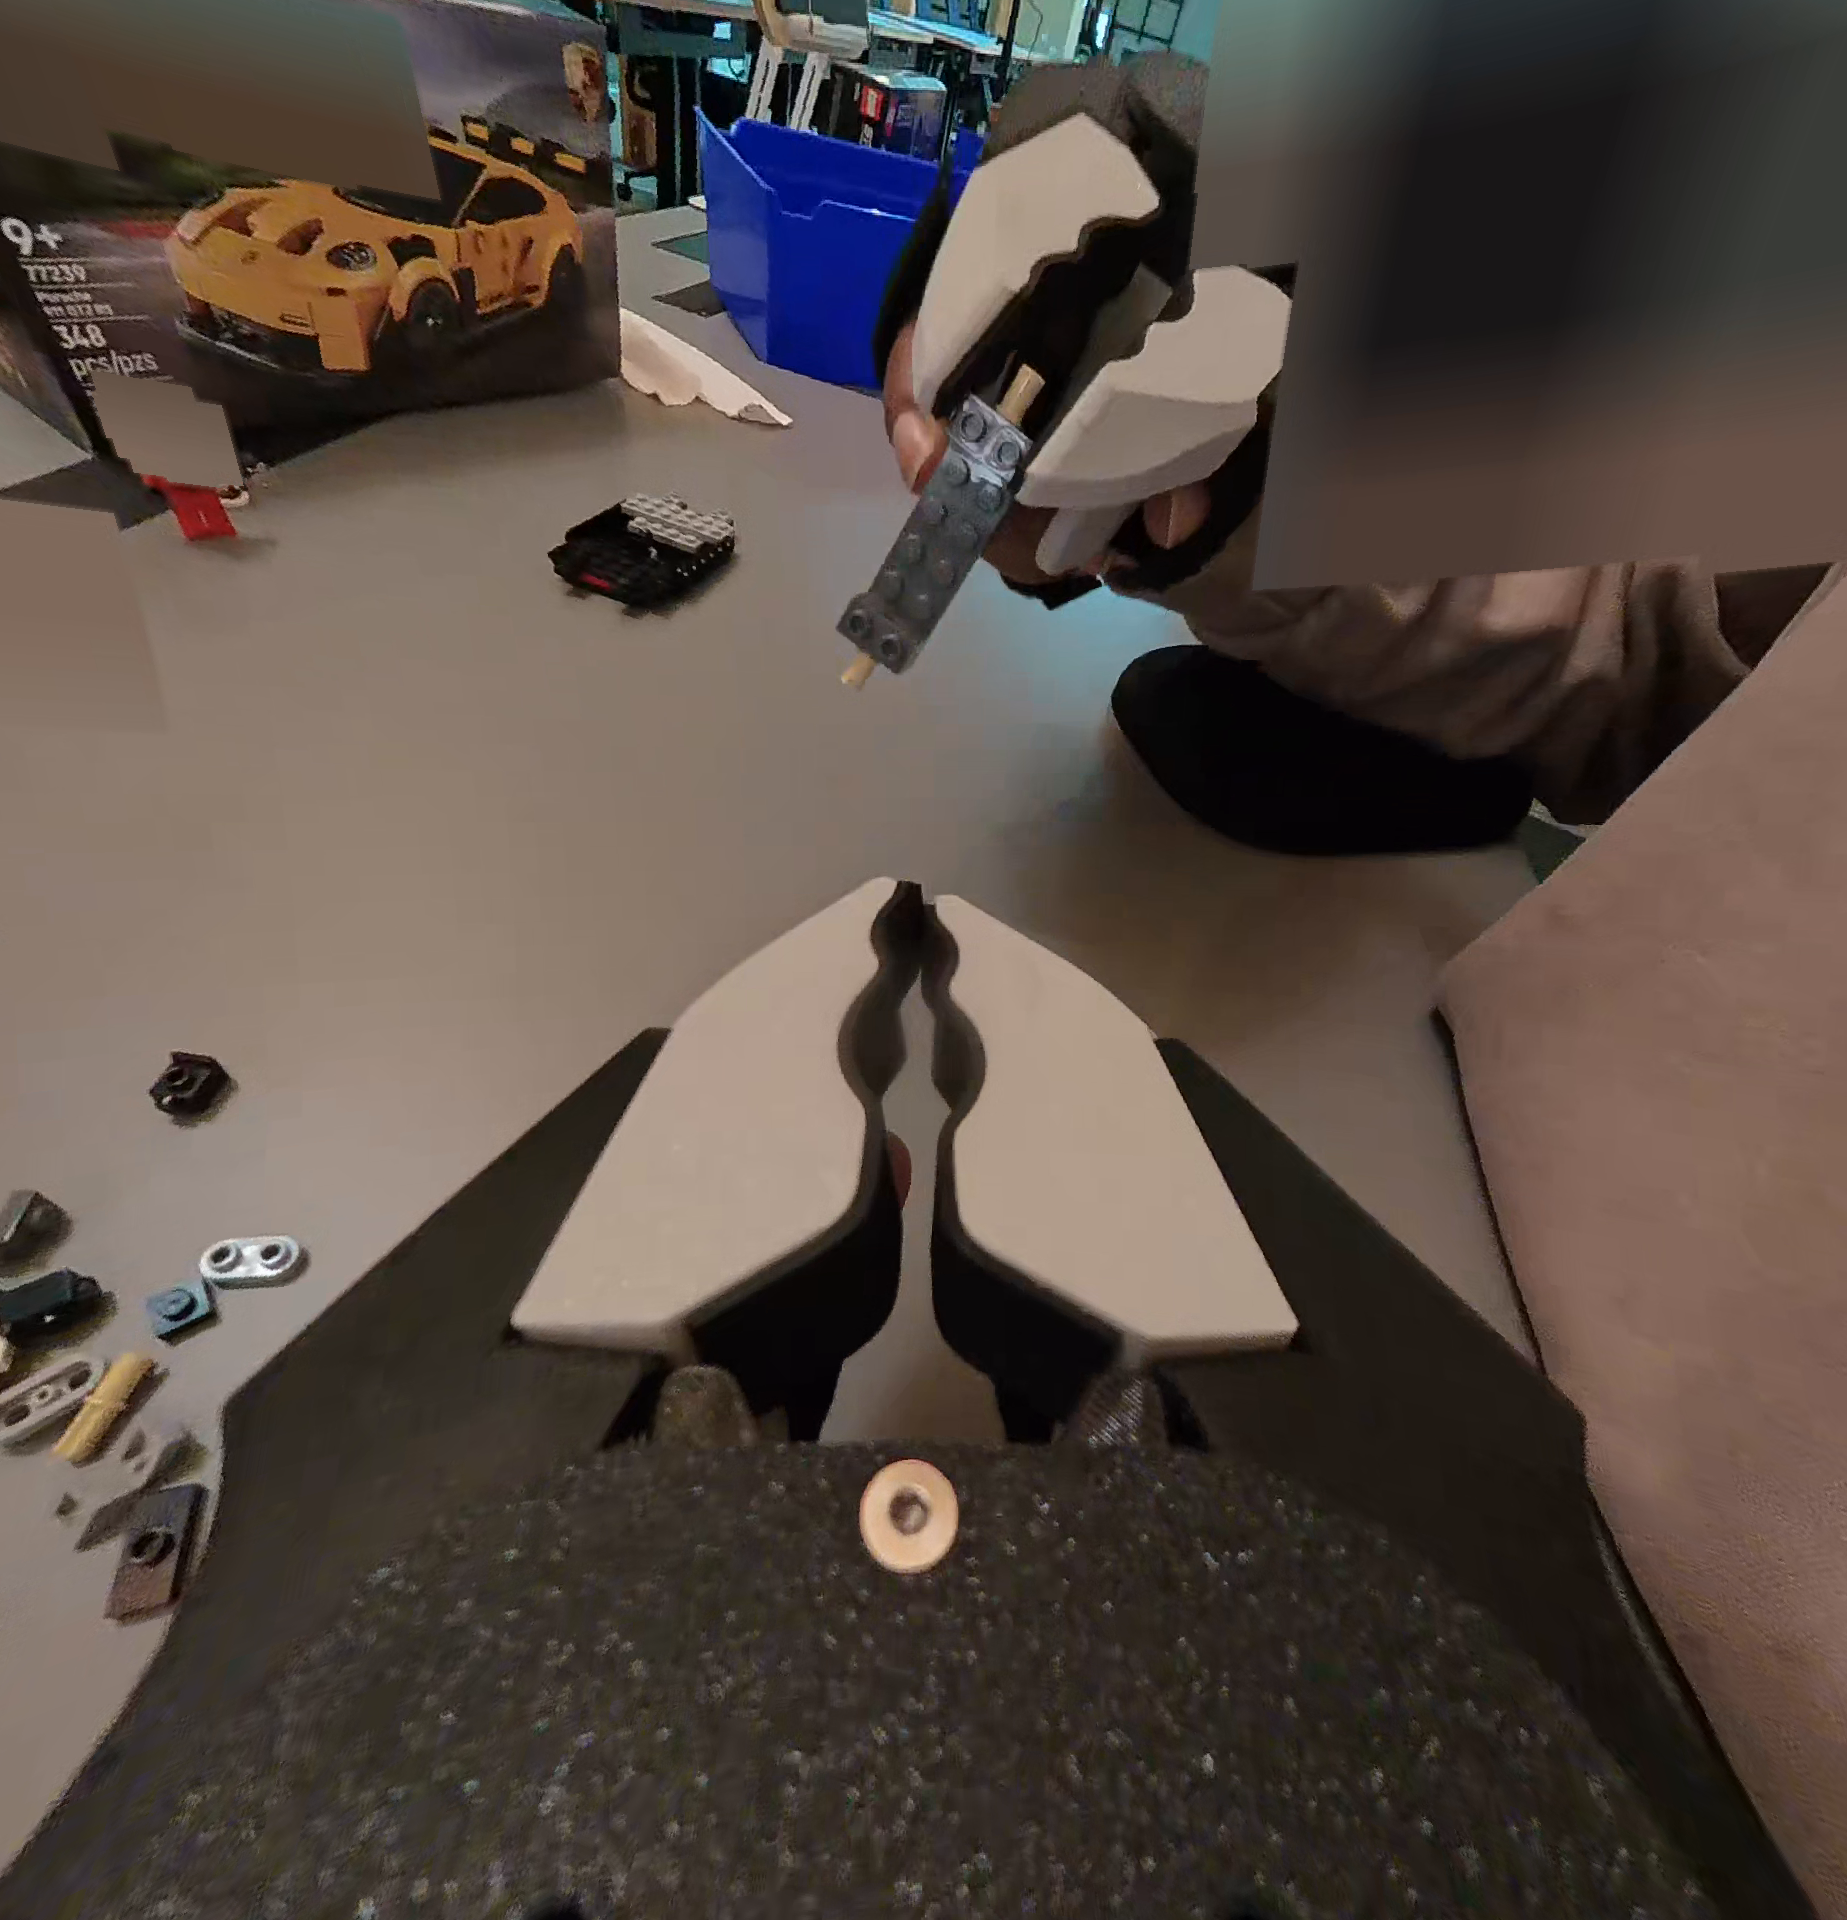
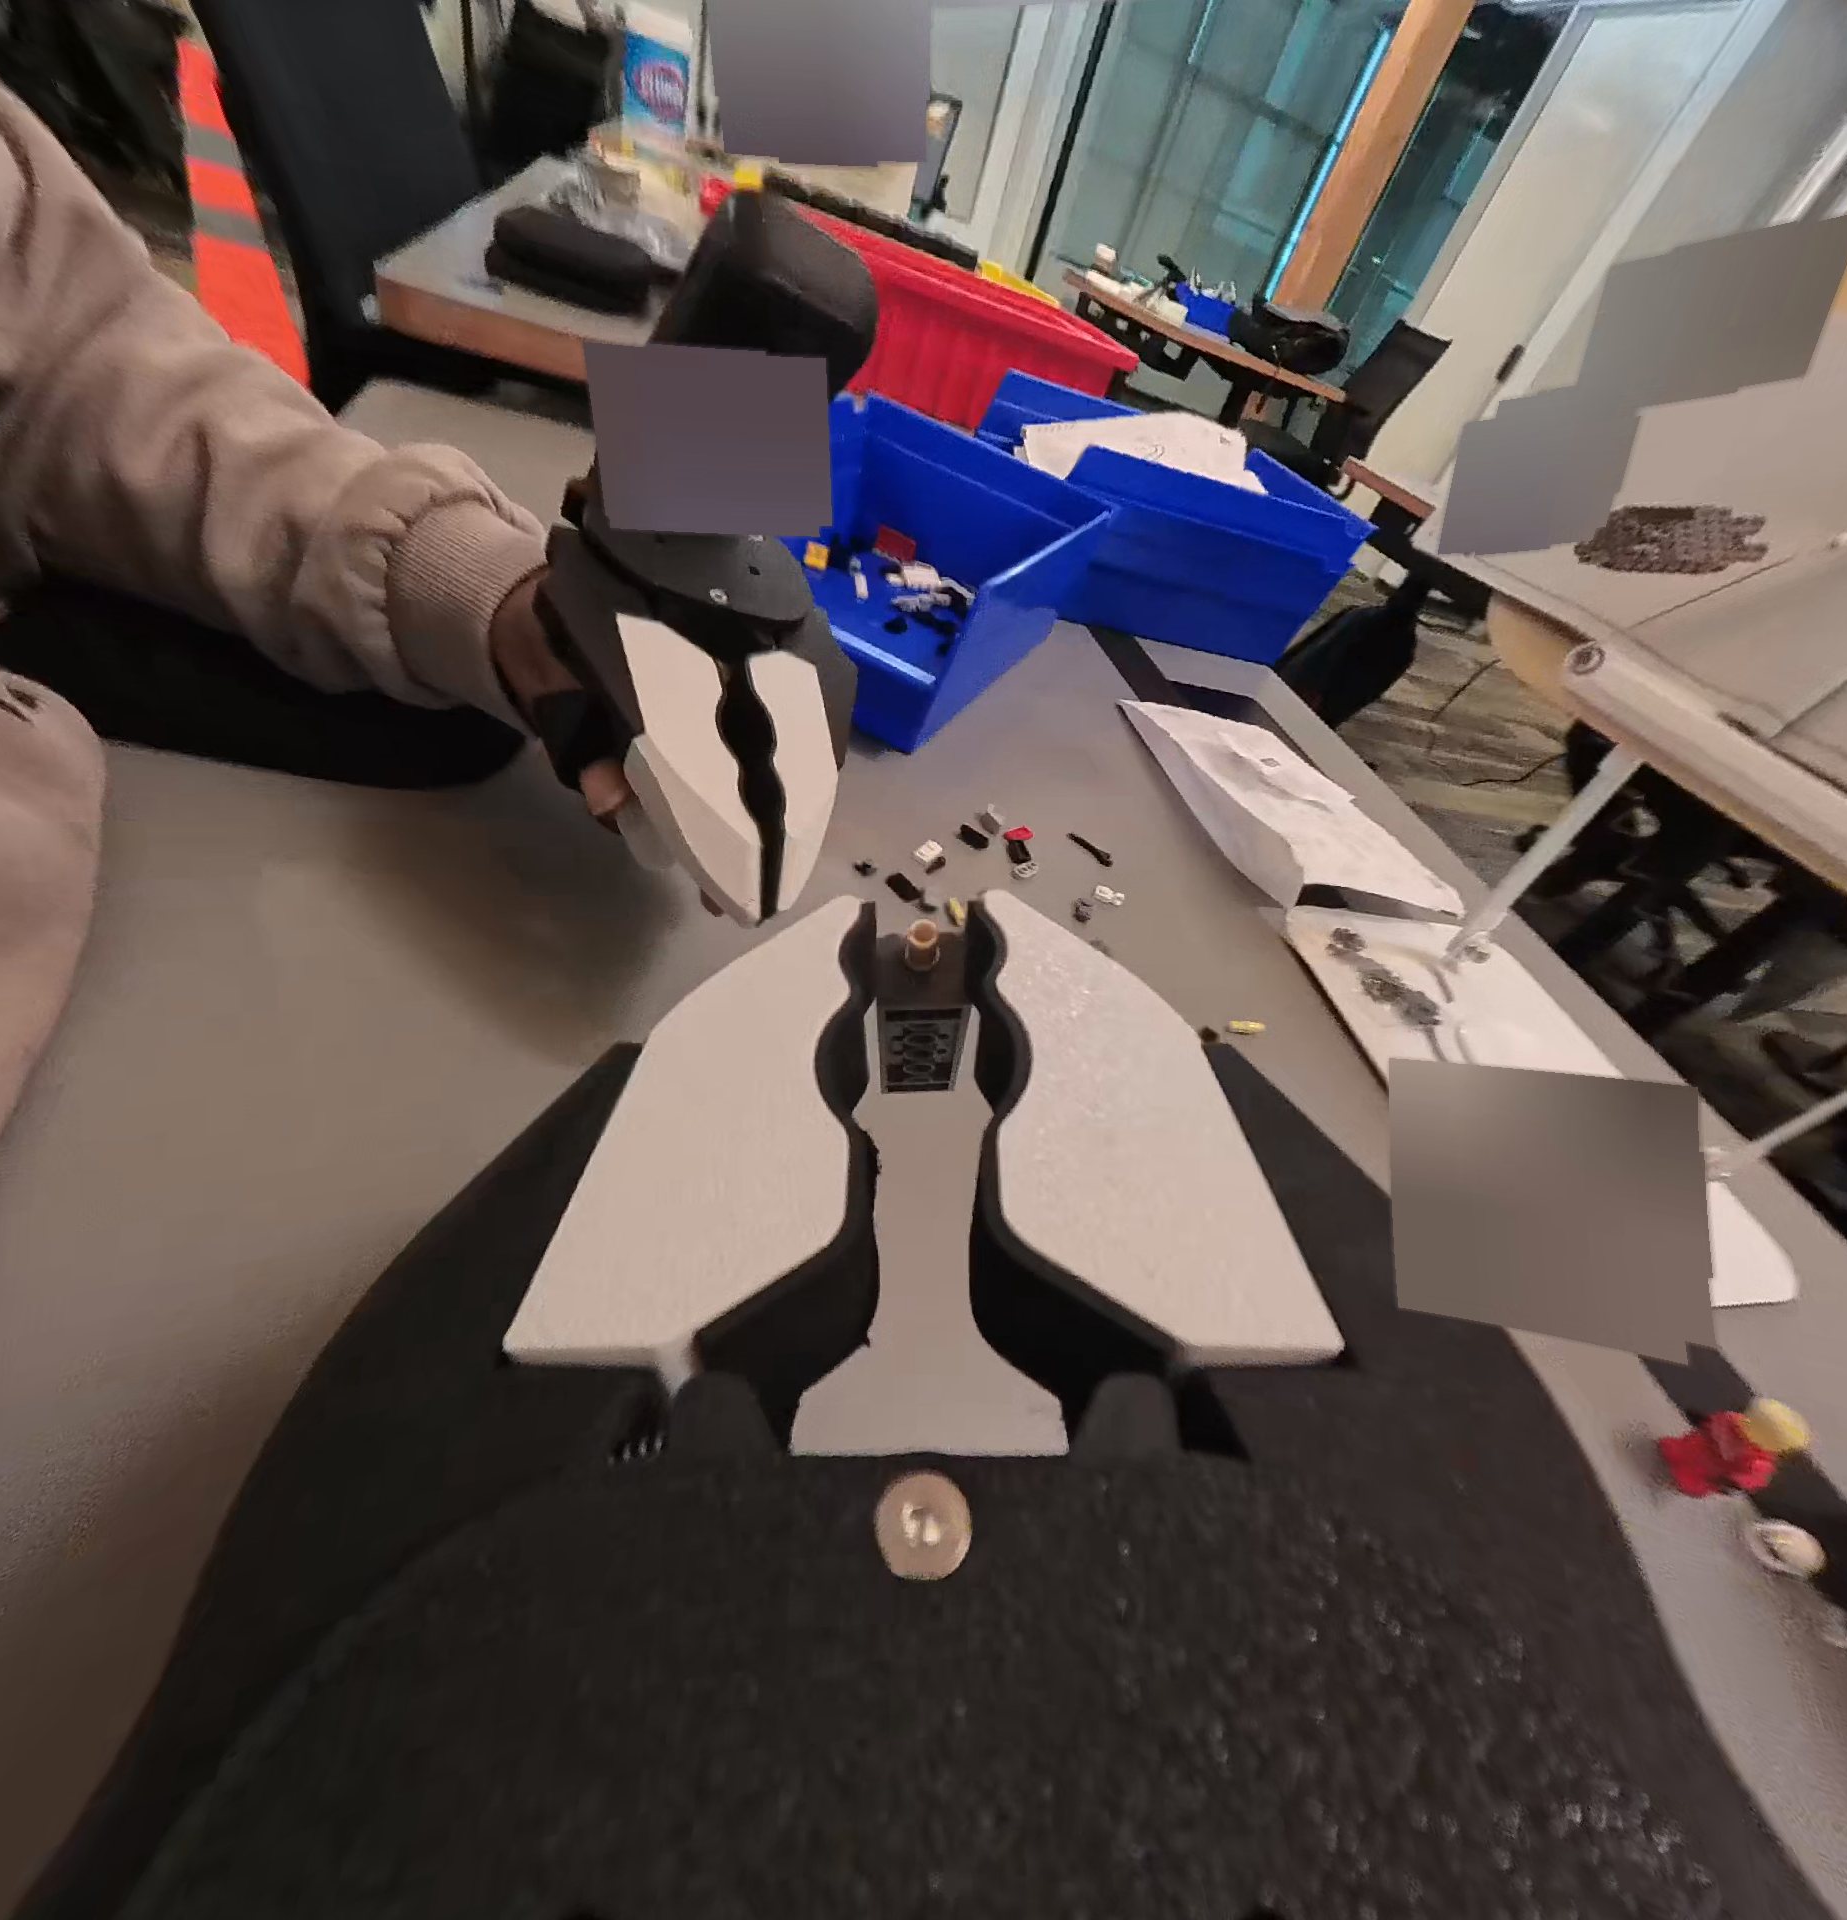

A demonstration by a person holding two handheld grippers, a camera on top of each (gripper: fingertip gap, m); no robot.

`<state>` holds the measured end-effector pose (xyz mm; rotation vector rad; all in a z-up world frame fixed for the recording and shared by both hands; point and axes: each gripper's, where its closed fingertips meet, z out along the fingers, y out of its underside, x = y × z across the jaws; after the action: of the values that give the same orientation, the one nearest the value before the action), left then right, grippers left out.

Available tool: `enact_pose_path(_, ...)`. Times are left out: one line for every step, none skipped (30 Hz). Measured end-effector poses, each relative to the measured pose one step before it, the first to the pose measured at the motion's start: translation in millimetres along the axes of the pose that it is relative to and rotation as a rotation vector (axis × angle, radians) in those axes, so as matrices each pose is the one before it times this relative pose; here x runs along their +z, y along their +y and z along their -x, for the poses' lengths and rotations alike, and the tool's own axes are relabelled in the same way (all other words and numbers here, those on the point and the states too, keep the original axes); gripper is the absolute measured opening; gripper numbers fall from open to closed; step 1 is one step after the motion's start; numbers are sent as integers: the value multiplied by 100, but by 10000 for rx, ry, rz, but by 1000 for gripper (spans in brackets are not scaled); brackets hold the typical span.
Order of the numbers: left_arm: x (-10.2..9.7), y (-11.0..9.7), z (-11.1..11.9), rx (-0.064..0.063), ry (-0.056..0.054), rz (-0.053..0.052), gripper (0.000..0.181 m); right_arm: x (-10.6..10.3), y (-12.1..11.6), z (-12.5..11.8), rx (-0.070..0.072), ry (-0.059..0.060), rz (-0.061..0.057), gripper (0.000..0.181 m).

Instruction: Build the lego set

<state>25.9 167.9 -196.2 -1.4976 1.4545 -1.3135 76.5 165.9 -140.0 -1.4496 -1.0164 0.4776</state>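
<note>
Two grippers are up over the grey tabletop [image 1: 483,790]. The right gripper [image 2: 920,920] is squeezed onto one long grey lego piece [image 1: 934,540] with a tan peg [image 1: 857,673] poking out of its end, held up in the air. The left gripper [image 1: 921,902] has its two tips together and holds nothing. One lego box [image 1: 306,281] with a yellow car on it stands near the far edge. One small black and grey build [image 1: 644,545] sits in front of the box. Two blue bins [image 2: 1002,582] sit at the far side. Loose little pieces [image 2: 992,862] lie spread near the middle.
</note>
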Motion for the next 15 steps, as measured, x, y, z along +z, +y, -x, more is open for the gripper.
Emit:
enact_pose_path(-73, -220, 117, -81, 12, -143, 0, -116, -2, -190, 325, -88, -218, 16)
enact_pose_path(-51, -285, 57, -124, 18, -196, 0, -199, -288, -83, 308, -120, -384, 16)
enact_pose_path(13, -206, 56, -127, -7, -141, 0, -249, -539, -114, 474, -136, -520, 16)
enact_pose_path(103, -232, -174, -156, 137, -201, 1, -218, -464, -79, 381, -123, -448, 16)
enact_pose_path(194, -356, -307, -297, 230, -317, 7, -176, -560, -1, 346, -118, -501, 16)
enact_pose_path(298, -404, -357, -364, 257, -350, 18, -122, -791, 85, 547, -182, -697, 16)
enact_pose_path(351, -449, -404, -246, 232, -339, 26, -50, -773, 219, 676, -300, -707, 16)
enact_pose_path(329, -540, -411, -81, 156, -307, 31, 22, -620, 184, 600, -251, -626, 16)
enact_pose_path(323, -664, -526, 21, 173, -299, 33, 82, -563, 211, 533, -244, -610, 16)
enact_pose_path(340, -687, -471, 98, 108, -296, 33, 138, -419, 241, 619, -289, -545, 16)
enact_pose_path(394, -571, -351, 134, 26, -213, 34, 193, -218, 126, 569, -235, -430, 16)
enact_pose_path(393, -454, -327, 104, 17, -134, 34, 173, -90, 17, 440, -158, -375, 16)
enact_pose_path(317, -447, -428, 97, 83, -146, 34, 167, 93, 1, 349, -148, -205, 16)
enact_pose_path(226, -397, -405, 139, 56, -122, 30, 112, 87, -30, 250, -103, -161, 16)
enact_pose_path(159, -334, -261, 191, -47, -67, 27, 88, 69, -3, 173, -88, -127, 16)
